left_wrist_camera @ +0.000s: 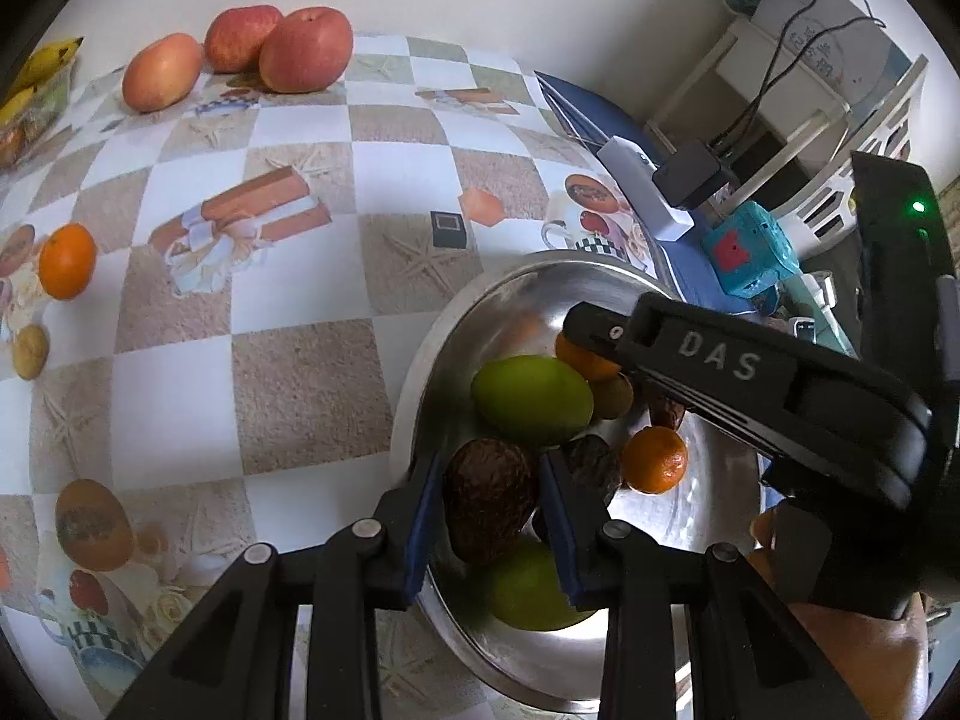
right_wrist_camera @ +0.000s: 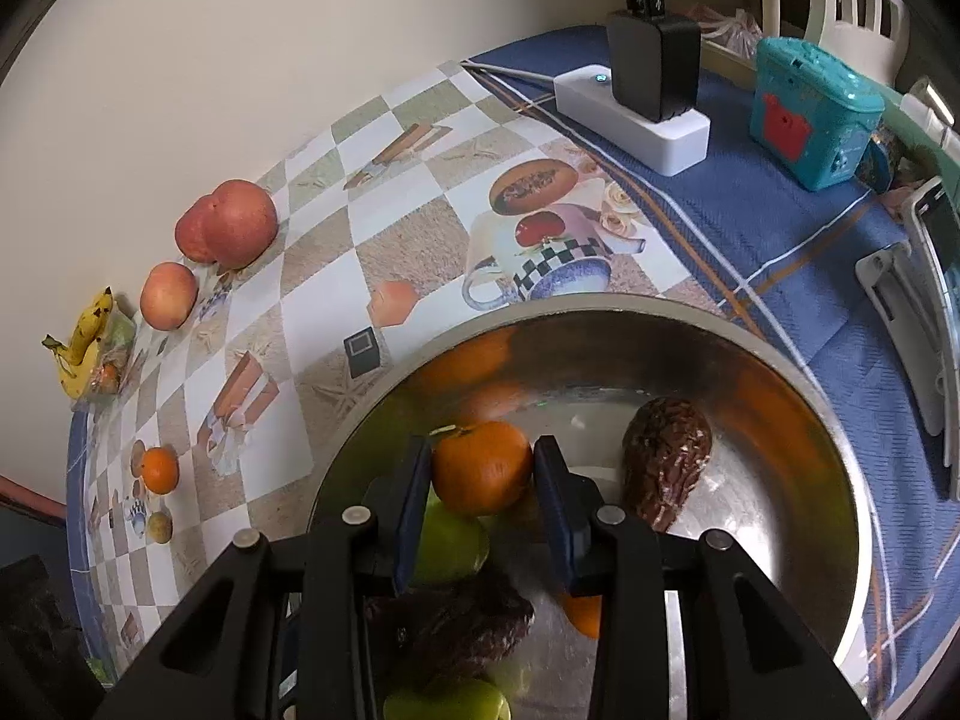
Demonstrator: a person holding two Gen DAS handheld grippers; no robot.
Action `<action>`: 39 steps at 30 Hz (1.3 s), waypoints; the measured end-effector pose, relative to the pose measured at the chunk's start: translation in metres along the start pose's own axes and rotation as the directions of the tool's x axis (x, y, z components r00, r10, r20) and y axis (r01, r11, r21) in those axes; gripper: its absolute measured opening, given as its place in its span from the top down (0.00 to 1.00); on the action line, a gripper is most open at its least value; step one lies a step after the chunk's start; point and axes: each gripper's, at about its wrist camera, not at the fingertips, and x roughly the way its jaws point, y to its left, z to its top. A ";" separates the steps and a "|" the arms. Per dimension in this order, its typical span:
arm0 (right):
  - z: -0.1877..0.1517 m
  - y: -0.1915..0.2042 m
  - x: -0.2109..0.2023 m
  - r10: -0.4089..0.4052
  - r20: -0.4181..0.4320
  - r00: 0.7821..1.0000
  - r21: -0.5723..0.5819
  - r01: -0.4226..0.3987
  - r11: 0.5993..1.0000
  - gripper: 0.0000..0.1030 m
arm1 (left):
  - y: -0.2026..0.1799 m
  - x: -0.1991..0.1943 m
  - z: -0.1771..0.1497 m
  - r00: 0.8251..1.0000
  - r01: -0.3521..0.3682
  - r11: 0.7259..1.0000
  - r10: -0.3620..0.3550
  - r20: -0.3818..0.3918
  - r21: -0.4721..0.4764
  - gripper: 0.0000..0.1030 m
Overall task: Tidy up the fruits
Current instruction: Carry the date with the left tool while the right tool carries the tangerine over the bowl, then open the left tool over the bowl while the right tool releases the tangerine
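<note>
Sorting step, pick-up phase: both tools are down inside the steel bowl (right_wrist_camera: 780, 372), which stands near the desk's right edge, partly on the blue cloth (right_wrist_camera: 780, 228). The left tool (left_wrist_camera: 489, 501) brackets a dark avocado (left_wrist_camera: 489, 501); its blue pads lie at the fruit's two sides and appear to touch it, so it is judged to be grasping the avocado, though firm contact cannot be confirmed. The right tool (right_wrist_camera: 482, 471) likewise brackets an orange tangerine (right_wrist_camera: 482, 468), pads close against both flanks, judged clenched on it.

Still in the bowl: two green mangoes (left_wrist_camera: 531, 399), a second tangerine (left_wrist_camera: 654, 459), another avocado (right_wrist_camera: 666, 456) and a small brown fruit (left_wrist_camera: 612, 399), all crowded beneath and beside the tools.

Already laid out along the desk's far edge by the wall: three apples (left_wrist_camera: 306, 48) and bananas (left_wrist_camera: 42, 63); toward the left edge, one tangerine (left_wrist_camera: 67, 261) with a small yellowish fruit (left_wrist_camera: 29, 351) just beside it.

Next move, as judged: lift each fruit straight up clear of its neighbours and the bowl rim, then carry the tangerine to its fellow at the left edge. The right tool's body overhangs the bowl near the left one, so the lifts need staggering to avoid collision.
</note>
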 end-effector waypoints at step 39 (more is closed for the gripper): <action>0.002 0.025 -0.023 -0.001 0.053 0.999 -0.074 0.005 0.997 0.53 | 0.041 -0.044 0.019 0.988 -0.082 0.977 0.106 0.114 -0.197 0.64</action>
